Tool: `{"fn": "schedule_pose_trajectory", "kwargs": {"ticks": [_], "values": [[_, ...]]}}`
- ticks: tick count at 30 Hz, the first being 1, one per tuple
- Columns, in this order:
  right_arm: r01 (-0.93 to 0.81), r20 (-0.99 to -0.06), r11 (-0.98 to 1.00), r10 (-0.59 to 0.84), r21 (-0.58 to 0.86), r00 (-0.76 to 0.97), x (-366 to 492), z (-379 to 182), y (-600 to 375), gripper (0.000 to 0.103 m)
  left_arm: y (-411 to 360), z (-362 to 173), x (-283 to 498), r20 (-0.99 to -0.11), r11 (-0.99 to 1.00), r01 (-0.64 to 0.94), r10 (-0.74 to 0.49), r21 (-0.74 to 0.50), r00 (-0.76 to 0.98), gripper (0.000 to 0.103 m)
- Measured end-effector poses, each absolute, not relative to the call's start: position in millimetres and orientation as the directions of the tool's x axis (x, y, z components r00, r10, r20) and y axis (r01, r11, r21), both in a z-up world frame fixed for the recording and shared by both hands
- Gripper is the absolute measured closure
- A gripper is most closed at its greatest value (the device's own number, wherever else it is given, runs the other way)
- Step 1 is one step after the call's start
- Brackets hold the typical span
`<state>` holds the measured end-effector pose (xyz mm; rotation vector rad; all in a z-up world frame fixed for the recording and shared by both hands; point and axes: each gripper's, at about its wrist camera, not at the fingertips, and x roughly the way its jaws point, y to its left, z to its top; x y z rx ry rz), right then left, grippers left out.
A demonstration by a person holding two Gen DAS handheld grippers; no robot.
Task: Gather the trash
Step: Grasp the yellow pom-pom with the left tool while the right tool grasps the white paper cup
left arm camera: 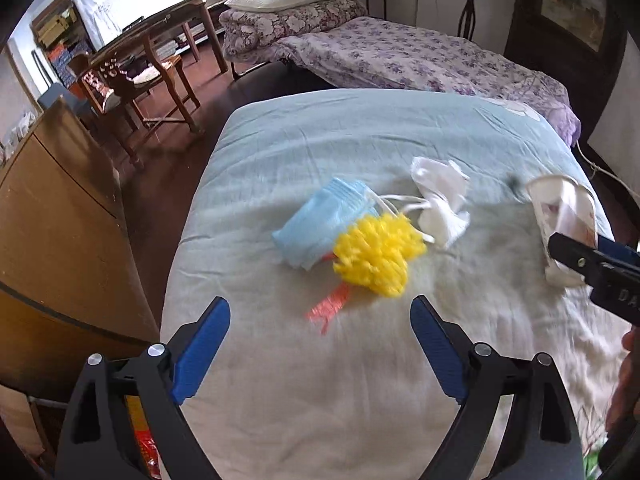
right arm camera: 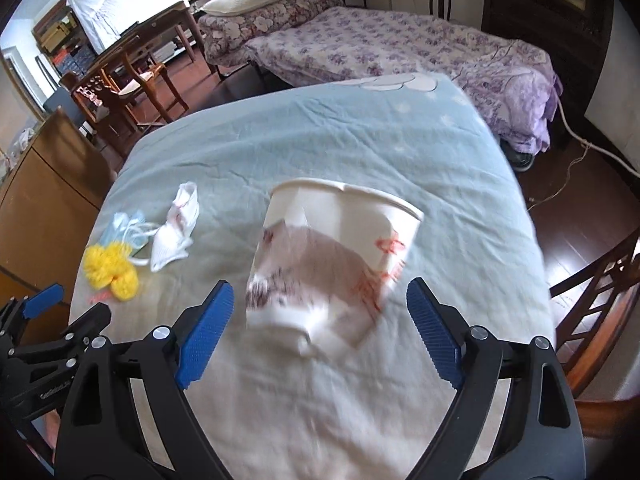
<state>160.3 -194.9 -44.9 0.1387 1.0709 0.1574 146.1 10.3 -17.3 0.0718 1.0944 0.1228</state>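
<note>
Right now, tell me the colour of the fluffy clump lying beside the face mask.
Bright yellow. The fluffy clump shows best in the left wrist view.

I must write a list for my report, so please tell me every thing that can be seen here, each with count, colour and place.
paper cup: one, white with red print, crumpled, lying on the bed cover in front of the right claw
yellow fluffy piece: one, yellow, middle of the cover
face mask: one, light blue, touching the yellow piece
white crumpled piece: one, white, between mask and cup
orange strip: one, orange-red, under the yellow piece
bed cover: one, pale blue
second bed: one, purple floral, behind
wooden chair: one, brown, far left
left claw: open, empty
right claw: open, empty
</note>
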Motion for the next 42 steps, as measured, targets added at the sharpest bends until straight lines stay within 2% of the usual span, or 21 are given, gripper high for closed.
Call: {"fn": "schedule_pose_trajectory", "kwargs": {"ticks": [13,19,23,30,36,37,38,39,42], "values": [[-0.077,-0.866,0.988,0.157,0.137,0.474,177,-57,-186,0.018,16,-28,170,-0.894,0.994,-0.06,0.105,0.088,0.435,0.012],[-0.096,-0.856,0.987,0.157,0.126,0.492,171,-52,-187,0.027,14,-28,170,-0.897,0.995,-0.056,0.099,0.083,0.431,0.012],[-0.119,-0.842,0.98,0.199,0.161,0.501,160,-42,-193,0.028,17,-27,166,-0.9,0.997,-0.057,0.079,0.06,0.428,0.012],[-0.103,-0.816,0.945,0.32,0.31,0.482,138,-30,-213,0.028,16,-25,165,-0.898,0.998,-0.05,0.058,0.04,0.437,0.012],[-0.12,-0.804,0.941,0.333,0.316,0.493,134,-24,-208,0.028,9,-26,174,-0.887,0.998,-0.044,0.066,0.052,0.457,0.013],[-0.124,-0.804,0.941,0.333,0.314,0.493,134,-24,-207,0.028,9,-28,176,-0.887,0.997,-0.045,0.07,0.055,0.456,0.014],[-0.126,-0.803,0.941,0.334,0.314,0.493,133,-24,-207,0.028,8,-29,177,-0.888,0.997,-0.046,0.071,0.056,0.454,0.02],[-0.13,-0.803,0.94,0.337,0.315,0.491,132,-25,-206,0.028,9,-30,178,-0.89,0.998,-0.044,0.069,0.055,0.45,0.03],[-0.135,-0.802,0.939,0.342,0.317,0.491,132,-24,-206,0.028,10,-34,180,-0.9,0.998,-0.038,0.055,0.042,0.432,0.05]]}}
